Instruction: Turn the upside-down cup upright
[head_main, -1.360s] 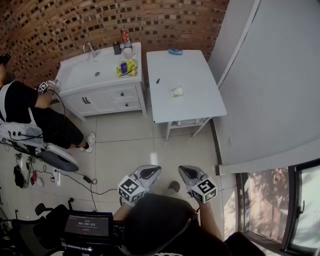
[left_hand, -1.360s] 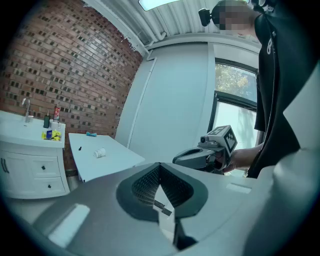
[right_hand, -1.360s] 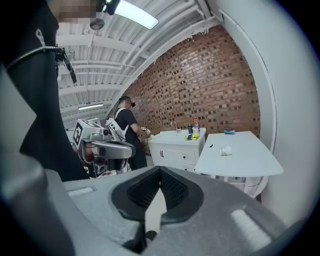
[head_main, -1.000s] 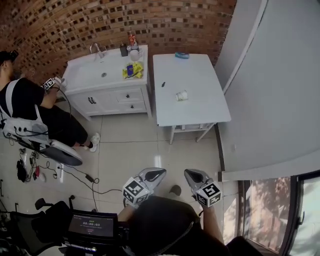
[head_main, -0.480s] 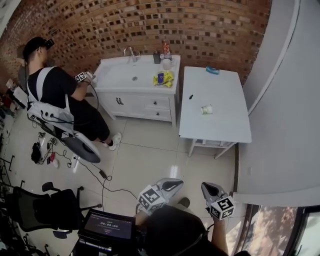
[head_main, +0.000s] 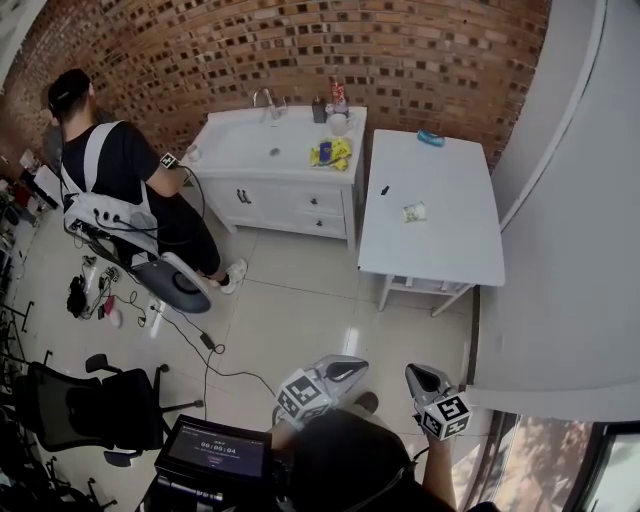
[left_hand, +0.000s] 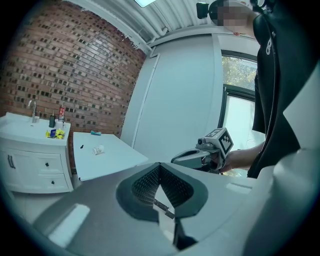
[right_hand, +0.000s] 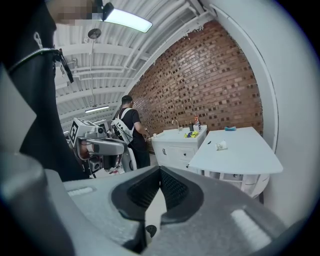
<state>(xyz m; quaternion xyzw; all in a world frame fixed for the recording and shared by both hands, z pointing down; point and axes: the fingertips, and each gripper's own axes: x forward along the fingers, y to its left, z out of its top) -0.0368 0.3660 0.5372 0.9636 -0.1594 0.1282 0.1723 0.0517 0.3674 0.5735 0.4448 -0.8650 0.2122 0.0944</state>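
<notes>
Jaws of left gripper (head_main: 350, 366) and right gripper (head_main: 414, 373) are closed, empty; one cup (head_main: 414, 212) rests on one table (head_main: 440, 255).

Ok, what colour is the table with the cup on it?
White. The table shows best in the head view.

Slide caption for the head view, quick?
Left hand-held gripper and right hand-held gripper, both shut, short of the white table with the cup.
</notes>
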